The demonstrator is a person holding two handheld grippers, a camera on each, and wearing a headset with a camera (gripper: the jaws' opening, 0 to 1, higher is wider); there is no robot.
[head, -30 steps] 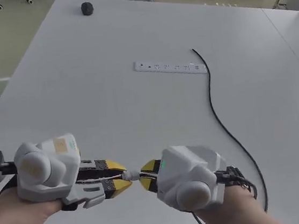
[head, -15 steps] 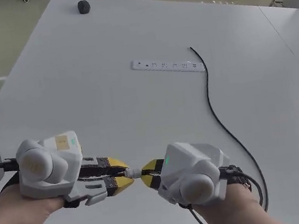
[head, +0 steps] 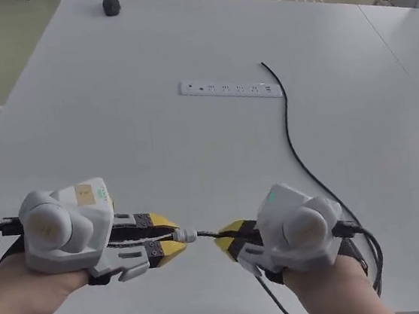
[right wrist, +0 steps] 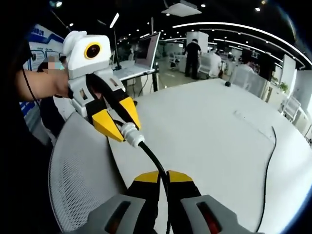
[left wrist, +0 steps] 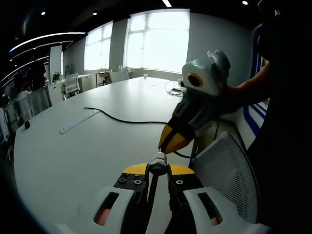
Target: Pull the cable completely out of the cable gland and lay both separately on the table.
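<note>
Left gripper (head: 172, 241) clamps the small white cable gland (head: 186, 236) while our right gripper (head: 228, 243) pinches its black cable (head: 206, 235), both by the table (head: 143, 172) edge at 6 o'clock, open room toward 12.

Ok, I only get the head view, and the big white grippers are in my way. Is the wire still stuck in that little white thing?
Observer: Yes. In the right gripper view the black cable runs straight into the white cable gland.
Operator: Who's got the gland?
Observer: The left gripper. Its own view shows the gland pinched between its yellow tips.
Operator: And the other one?
Observer: The right gripper is shut on the cable, which passes down between its jaws.
</note>
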